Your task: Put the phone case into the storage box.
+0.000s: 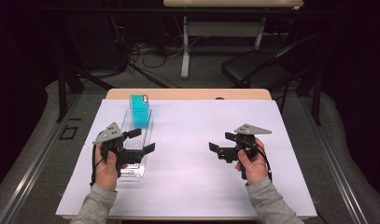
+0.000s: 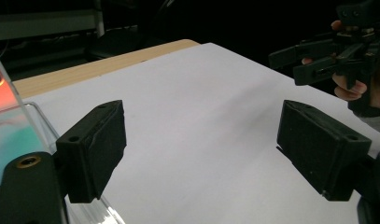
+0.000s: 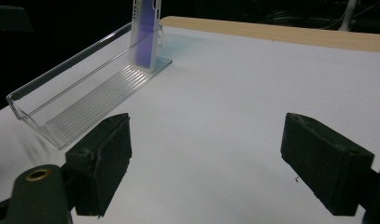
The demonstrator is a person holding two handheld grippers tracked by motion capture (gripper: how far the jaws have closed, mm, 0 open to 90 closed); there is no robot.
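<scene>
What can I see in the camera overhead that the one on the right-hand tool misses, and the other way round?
The high view alone takes in the person's two hands, the left gripper over the clear tray, the right gripper, a black chair and floor cables. The right gripper view alone gives the tray's ribbed floor and its own open jaws from close up. Both share the turquoise phone case standing in the tray's far end, and the white sheet.

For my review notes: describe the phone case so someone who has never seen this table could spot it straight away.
A white sheet covers the table, and on its left half lies a long clear plastic tray, running away from the person. At the tray's far end stands the phone case, upright. It is the one bright turquoise thing there, with a camera cut-out near its top corner; the left gripper hovers over the tray's near end.
</scene>
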